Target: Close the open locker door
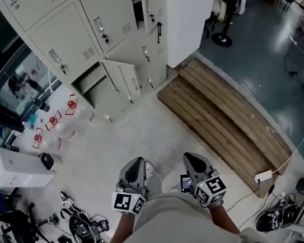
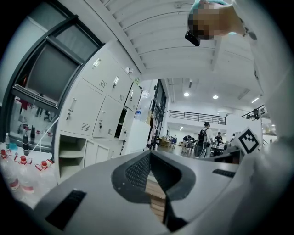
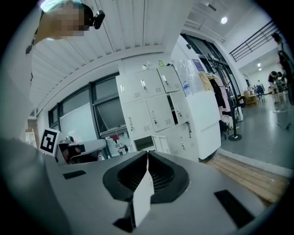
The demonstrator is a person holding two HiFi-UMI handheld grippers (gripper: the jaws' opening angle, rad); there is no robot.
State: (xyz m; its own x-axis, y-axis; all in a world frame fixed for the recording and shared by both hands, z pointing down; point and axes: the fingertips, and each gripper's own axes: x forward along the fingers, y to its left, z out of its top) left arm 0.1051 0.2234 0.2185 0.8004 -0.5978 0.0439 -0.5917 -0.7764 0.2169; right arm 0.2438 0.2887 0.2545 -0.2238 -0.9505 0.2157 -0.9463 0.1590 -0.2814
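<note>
- Fingers (image 2: 133, 172) shut and empty on left gripper (image 1: 135, 166); same on right gripper (image 1: 195, 163).
- Open locker door (image 1: 120, 77) left of frame centre, well apart from both grippers at bottom.
- Best to step closer, press a closed tip near the free edge, swing until flush.
- No readable brand or lettering; only square markers (image 1: 214, 188) on cubes.

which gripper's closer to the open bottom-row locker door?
Left, likely by a little. The left gripper is held across the floor almost straight out from the open bottom-row door; the right gripper is further right, nearer the wooden planks. Neither touches it.
</note>
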